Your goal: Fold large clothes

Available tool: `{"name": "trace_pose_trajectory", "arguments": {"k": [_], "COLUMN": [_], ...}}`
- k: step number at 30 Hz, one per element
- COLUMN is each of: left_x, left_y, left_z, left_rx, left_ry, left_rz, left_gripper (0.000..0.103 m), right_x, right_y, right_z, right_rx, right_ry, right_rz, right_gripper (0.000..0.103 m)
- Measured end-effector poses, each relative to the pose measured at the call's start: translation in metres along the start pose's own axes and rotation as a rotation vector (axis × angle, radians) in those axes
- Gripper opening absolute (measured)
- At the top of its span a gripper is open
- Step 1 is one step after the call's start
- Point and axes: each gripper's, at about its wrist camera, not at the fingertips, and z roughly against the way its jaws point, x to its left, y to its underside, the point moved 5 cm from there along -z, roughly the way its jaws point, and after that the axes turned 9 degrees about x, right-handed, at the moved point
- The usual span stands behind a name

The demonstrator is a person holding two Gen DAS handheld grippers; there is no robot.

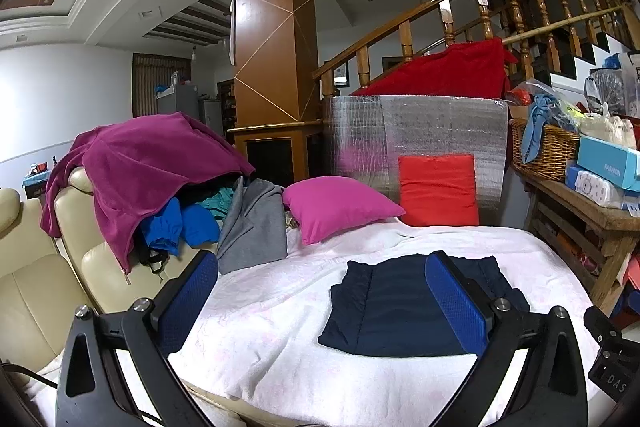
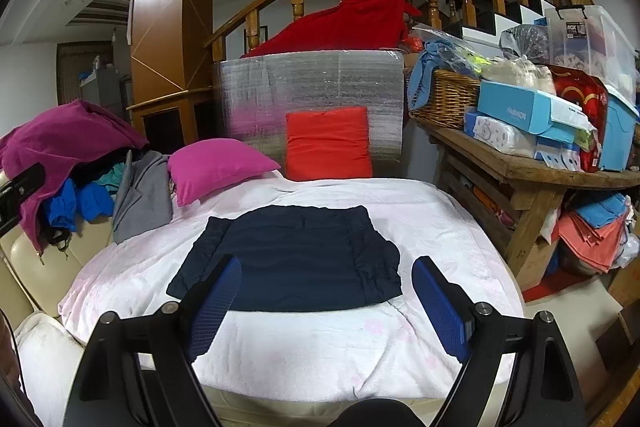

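Right wrist view: the right tool [image 2: 326, 291] hangs wide open with nothing between its blue pads, just above the near edge of the folded navy garment [image 2: 288, 263] lying flat on the white blanket [image 2: 304, 355]. Left tool [image 1: 332, 291] is open too and empty; the garment [image 1: 400, 307] lies ahead, toward its right finger. Past it, a pink pillow [image 2: 216, 167] and a clothes pile [image 1: 152, 187].

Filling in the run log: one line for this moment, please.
left claw: open, empty | right claw: open, empty | navy garment: folded flat on white blanket
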Motion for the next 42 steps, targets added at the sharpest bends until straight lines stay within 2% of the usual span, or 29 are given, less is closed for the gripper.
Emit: {"name": "trace_pose_trajectory", "arguments": {"k": [11,42], "left_x": [0.008,0.013], "left_y": [-0.001,-0.013], "left_z": [-0.008,-0.102], "left_rx": [0.011,0.109], "left_ry": [0.002,-0.015], "left_rz": [0.005,0.021], "left_gripper": [0.103,0.103], "right_x": [0.017,0.062], "right_y": [-0.006,-0.042], "right_z": [-0.007,-0.098], "right_rx": [0.007,0.084], "right_ry": [-0.005,0.011], "right_rz": [0.028,0.097], "right_gripper": [0.09,0.09]}}
